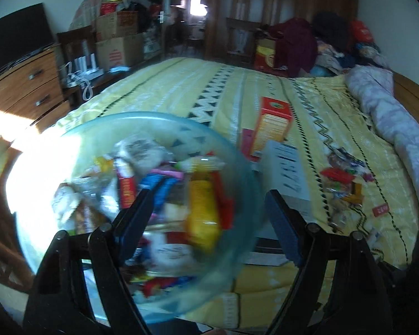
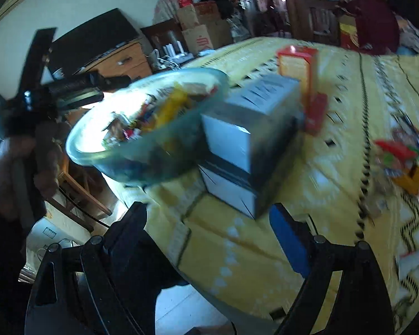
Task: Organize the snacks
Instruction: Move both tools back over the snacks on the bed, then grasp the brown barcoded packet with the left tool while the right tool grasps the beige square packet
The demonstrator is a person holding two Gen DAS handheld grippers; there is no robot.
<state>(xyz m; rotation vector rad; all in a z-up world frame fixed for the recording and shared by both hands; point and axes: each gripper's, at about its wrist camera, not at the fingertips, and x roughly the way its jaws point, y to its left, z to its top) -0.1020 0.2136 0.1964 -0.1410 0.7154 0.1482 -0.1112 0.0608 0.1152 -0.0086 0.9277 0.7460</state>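
Bowl (image 1: 231, 150) full of snacks | loose snack pile (image 1: 343, 178) left on bed (image 1: 181, 83) | left gripper (image 1: 206, 209) wide open, holds nothing | right gripper (image 2: 209, 223) wide open, holds nothing

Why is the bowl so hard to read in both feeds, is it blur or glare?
Both: in the left wrist view the glass bowl smears with motion blur, and sunlight blows out its left rim; in the right wrist view the bowl, white boxes and loose snacks all streak.

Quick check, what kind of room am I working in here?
Most likely a lived-in bedroom: a bed with a yellow patterned bedspread, a wooden dresser beside it, and stacked cardboard boxes along the wall.
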